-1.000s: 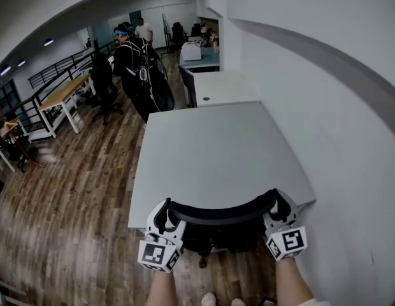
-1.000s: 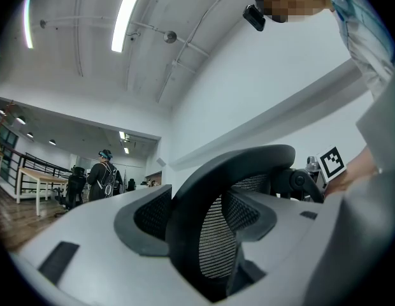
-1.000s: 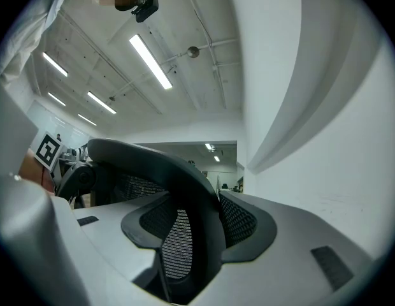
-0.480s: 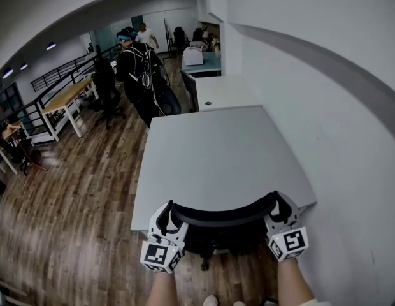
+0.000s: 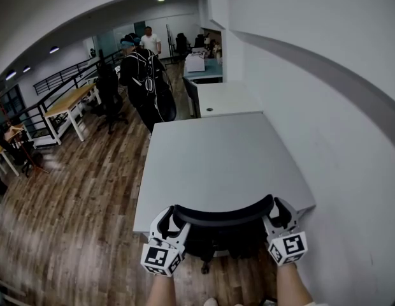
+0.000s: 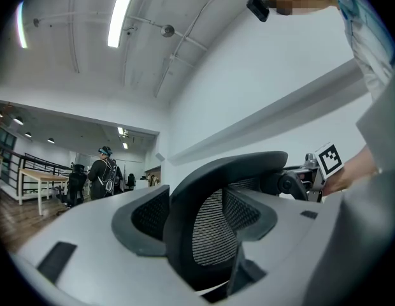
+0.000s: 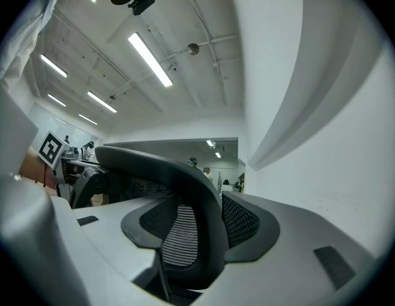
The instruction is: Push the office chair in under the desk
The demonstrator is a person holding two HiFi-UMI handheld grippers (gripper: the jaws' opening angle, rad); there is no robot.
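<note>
chair: office chair [image 5: 223,214] backrest at the near edge of the desk [image 5: 216,152] | left gripper [image 5: 168,218]: jaws pinch backrest's left end | right gripper [image 5: 278,210]: jaws pinch backrest's right end

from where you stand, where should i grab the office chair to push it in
Take the office chair by its backrest top rail, near both ends, from behind. It is a slim curved bar facing you; the left gripper and right gripper clamp it there.
</note>
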